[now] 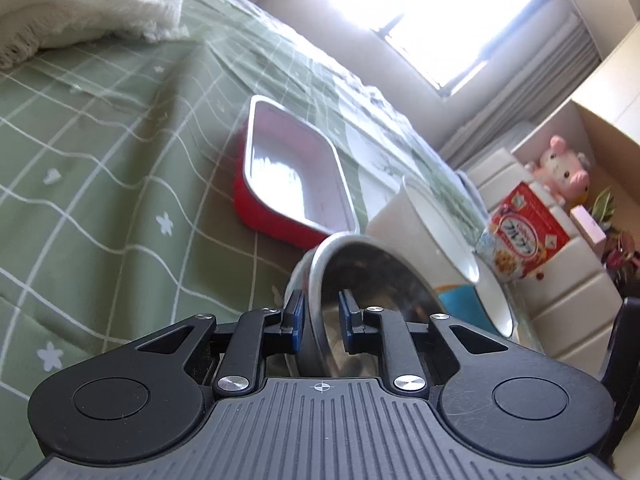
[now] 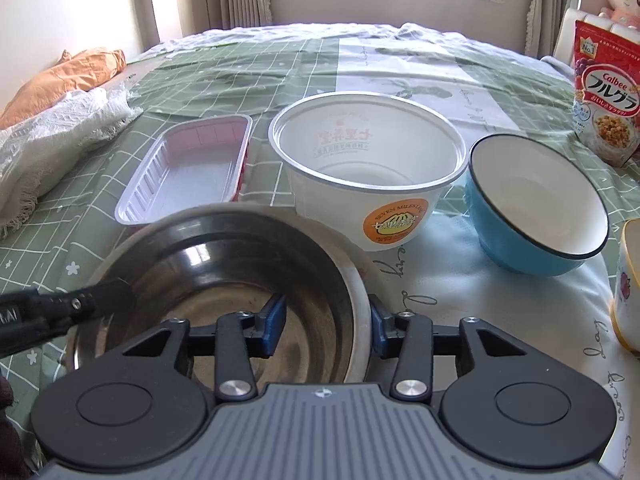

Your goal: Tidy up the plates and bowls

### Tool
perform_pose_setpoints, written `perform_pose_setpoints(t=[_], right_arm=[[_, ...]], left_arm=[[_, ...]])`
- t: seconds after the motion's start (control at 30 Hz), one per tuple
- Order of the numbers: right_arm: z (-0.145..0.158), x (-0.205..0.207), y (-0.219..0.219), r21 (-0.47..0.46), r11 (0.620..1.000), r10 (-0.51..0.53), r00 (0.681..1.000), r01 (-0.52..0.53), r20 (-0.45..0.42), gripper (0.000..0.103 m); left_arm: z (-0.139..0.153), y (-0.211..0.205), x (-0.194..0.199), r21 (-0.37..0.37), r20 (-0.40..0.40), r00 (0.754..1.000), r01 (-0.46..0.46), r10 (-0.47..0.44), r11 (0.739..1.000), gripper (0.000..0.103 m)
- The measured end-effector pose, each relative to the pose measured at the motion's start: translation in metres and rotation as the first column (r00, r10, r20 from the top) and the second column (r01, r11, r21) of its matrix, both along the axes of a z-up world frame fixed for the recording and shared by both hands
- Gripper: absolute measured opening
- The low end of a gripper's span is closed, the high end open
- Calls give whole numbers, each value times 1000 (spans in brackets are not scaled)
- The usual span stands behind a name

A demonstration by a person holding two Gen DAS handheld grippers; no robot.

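Observation:
A steel bowl (image 2: 224,280) sits on the green checked tablecloth (image 2: 100,184), nearest to me. My left gripper (image 1: 322,314) is shut on its rim, one blue pad inside the bowl (image 1: 372,280) and one outside. In the right wrist view the left gripper (image 2: 60,312) reaches in from the left edge. My right gripper (image 2: 328,322) straddles the bowl's right rim with its jaws open; the inner pad stands clear of the wall. Behind the steel bowl are a red tray (image 2: 188,176) with a white inside, a white paper bowl (image 2: 368,168) and a blue bowl (image 2: 536,208).
A cereal box (image 2: 608,92) stands at the far right, and a cup (image 2: 630,288) sits at the right edge. A white lace cloth (image 2: 52,140) and an orange cloth (image 2: 68,76) lie on the left. A pink plush toy (image 1: 560,168) sits on a shelf beyond the table.

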State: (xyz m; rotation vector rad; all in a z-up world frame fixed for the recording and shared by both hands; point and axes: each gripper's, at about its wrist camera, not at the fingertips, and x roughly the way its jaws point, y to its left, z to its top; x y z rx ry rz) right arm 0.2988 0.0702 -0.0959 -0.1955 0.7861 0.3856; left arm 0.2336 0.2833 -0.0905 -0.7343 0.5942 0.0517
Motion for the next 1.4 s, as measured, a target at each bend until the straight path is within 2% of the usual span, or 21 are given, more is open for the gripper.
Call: perform_pose_setpoints(t=[0.07, 0.3, 0.43, 0.57, 0.67, 0.73, 0.87, 1.03, 1.17, 1.3, 1.37, 1.4], right_arm=[[5, -5, -6, 18, 1000, 2, 1000, -3, 18, 46], [23, -17, -51, 120, 993, -28, 999, 22, 44, 46], [32, -25, -89, 171, 984, -61, 996, 50, 60, 47], [39, -31, -135, 215, 971, -120, 990, 101, 78, 47], [43, -34, -174, 241, 960, -173, 980, 145, 102, 48], [46, -34, -203, 253, 951, -215, 969, 179, 119, 49], [47, -30, -262, 264, 929, -303, 942, 258, 146, 52], [41, -16, -332, 274, 894, -406, 900, 355, 158, 52], [28, 9, -366, 284, 872, -440, 893, 399, 96, 52], [13, 40, -383, 341, 862, -392, 920, 376, -26, 52], [7, 57, -382, 361, 860, -365, 929, 359, -54, 52], [4, 65, -381, 361, 862, -360, 931, 355, -57, 52]], left_arm=[[7, 0, -2, 28, 11, 1000, -25, 24, 999, 20], [32, -6, -12, 108, -23, 993, -111, 114, 988, 20], [50, -29, -13, 141, -21, 995, -92, 96, 986, 20], [60, -72, 1, 152, -32, 1000, 3, 2, 988, 20], [58, -117, 22, 151, -65, 992, 114, -105, 982, 20], [57, -151, 37, 144, -93, 977, 203, -191, 969, 20], [55, -213, 63, 144, -128, 931, 359, -342, 922, 20], [52, -271, 91, 151, -162, 889, 452, -429, 879, 20], [48, -296, 113, 119, -163, 893, 439, -418, 891, 20], [37, -309, 137, 97, -182, 918, 374, -353, 922, 20], [29, -311, 150, 87, -207, 930, 326, -303, 941, 20], [27, -311, 155, 83, -195, 940, 300, -280, 950, 20]])
